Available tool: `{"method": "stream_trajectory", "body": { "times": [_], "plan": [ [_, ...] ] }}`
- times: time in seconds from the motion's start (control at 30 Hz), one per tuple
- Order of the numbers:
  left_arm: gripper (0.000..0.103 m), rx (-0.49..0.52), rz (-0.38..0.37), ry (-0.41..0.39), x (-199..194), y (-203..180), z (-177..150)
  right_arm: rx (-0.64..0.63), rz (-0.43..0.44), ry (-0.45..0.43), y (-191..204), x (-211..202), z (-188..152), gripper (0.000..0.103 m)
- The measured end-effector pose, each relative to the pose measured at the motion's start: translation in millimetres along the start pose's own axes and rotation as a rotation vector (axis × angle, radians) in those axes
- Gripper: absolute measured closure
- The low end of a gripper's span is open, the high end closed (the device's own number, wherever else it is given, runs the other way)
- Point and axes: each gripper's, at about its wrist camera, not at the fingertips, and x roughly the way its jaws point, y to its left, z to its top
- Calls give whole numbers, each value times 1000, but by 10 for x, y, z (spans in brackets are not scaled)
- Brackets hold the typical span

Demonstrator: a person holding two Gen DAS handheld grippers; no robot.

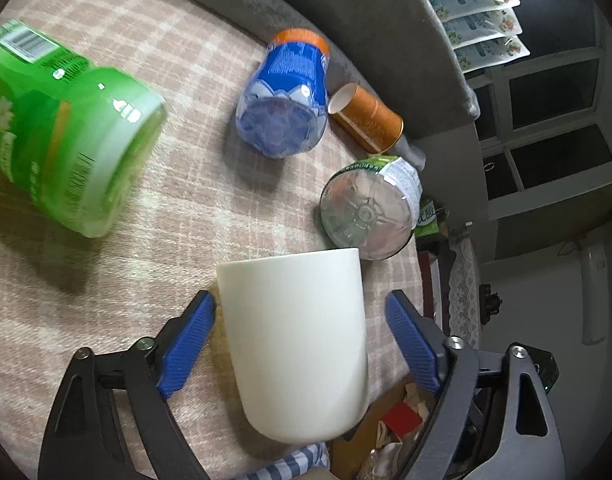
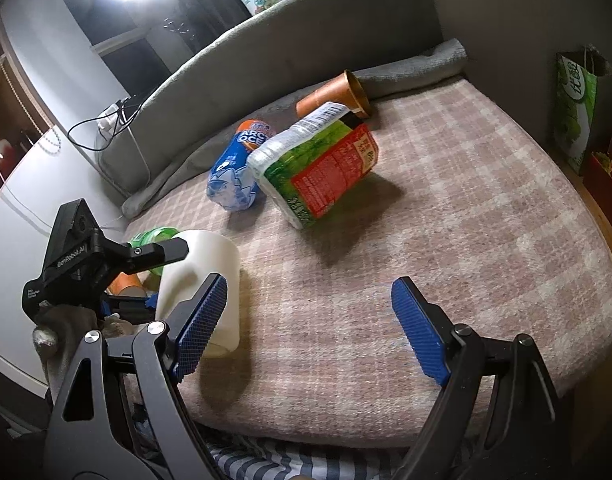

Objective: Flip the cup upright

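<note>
Blue-padded fingers of the left gripper point(image 1: 300, 316) stand apart on either side of the white cup point(image 1: 296, 340). The left pad sits just beside the cup's wall, perhaps touching it; the right pad is clear of it with blanket showing in the gap. From the left wrist view the cup's flat end points away and its rounded end points toward the camera. Whether that flat end is the open mouth cannot be told. In the right wrist view the cup point(image 2: 210, 276) stands on the pink checked blanket point(image 2: 445, 240) close to its near left corner, with the left gripper's black frame against it.

The right gripper point(image 2: 309, 320) is spread wide over bare blanket near the front edge, holding nothing; its left pad overlaps the cup in the view.

Further out, toward the middle of the blanket, a green jar point(image 2: 317, 168) lies tilted on its side. Just beside it, toward the back, lies a blue bottle point(image 2: 236, 172) with an orange cap. An orange tube point(image 2: 333, 96) lies at the back edge against the grey padded rim point(image 2: 266, 40). A clear bottle point(image 1: 369, 208) lies just beyond the cup in the left wrist view.
</note>
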Motion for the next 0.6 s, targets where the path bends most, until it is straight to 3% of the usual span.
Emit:
{"method": "stream_trajectory", "body": {
  "times": [0.07, 0.13, 0.37, 0.6],
  "plan": [
    [20, -3, 3, 4, 16, 9, 6, 9, -5, -4, -36, -5, 2, 16],
    [28, 4, 10, 5, 18, 9, 6, 18, -8, -5, -67, -8, 5, 16],
    [28, 47, 32, -8, 10, -62, -3, 38, -7, -15, -113, -36, 22, 16],
    [28, 159, 80, -89, -118, -269, -78, 35, -7, -19, -88, -42, 21, 16]
  ]
}}
